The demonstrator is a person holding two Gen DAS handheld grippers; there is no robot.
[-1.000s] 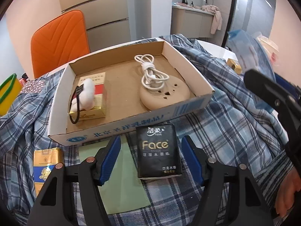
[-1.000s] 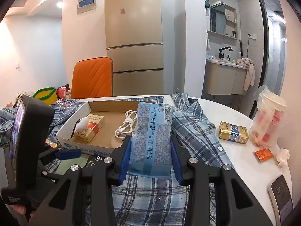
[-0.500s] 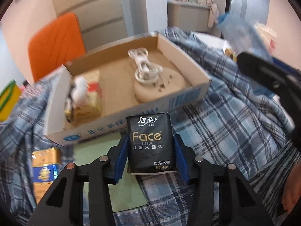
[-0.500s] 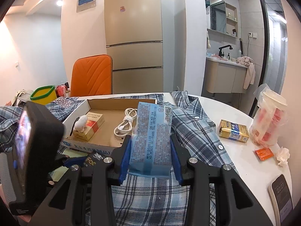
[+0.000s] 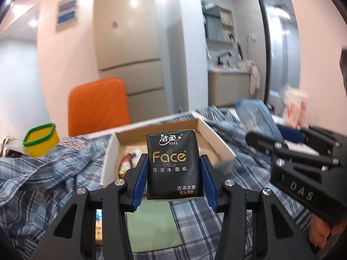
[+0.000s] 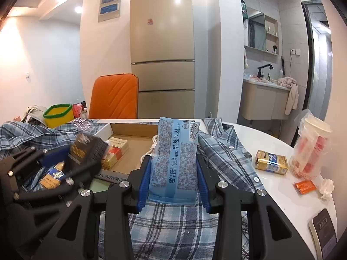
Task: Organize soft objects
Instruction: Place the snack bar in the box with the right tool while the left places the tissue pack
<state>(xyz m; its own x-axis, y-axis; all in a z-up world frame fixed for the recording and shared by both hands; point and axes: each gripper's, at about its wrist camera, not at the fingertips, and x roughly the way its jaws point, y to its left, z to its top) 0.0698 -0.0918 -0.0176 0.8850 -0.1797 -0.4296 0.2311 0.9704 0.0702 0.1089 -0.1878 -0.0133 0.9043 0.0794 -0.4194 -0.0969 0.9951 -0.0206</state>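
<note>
Two tongs: the left tongs (image 5: pixel 174 171) and the right tongs (image 6: pixel 173 181).

Two tissue packs: one black tissue pack (image 5: pixel 173 164), one blue tissue pack (image 6: pixel 175 158).

One cardboard box (image 6: pixel 134 143). In it: one red-and-gold carton (image 6: pixel 116 150) and one white cable (image 6: pixel 149 149), partly hidden.

One plaid shirt (image 6: pixel 223 151).

Two gold cartons outside the box: one gold carton on the counter (image 6: pixel 272 162), one gold-and-blue carton (image 6: pixel 53 175).

One orange chair (image 6: pixel 115 96). One yellow bin (image 6: pixel 58 114). One phone (image 6: pixel 324 231). One orange sachet (image 6: pixel 305 186). One crumpled tissue (image 6: pixel 327 189). One bagged cup (image 6: pixel 311 147).

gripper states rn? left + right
Left gripper: closed on the black Face tissue pack.
Right gripper: closed on the light blue tissue pack.
</note>
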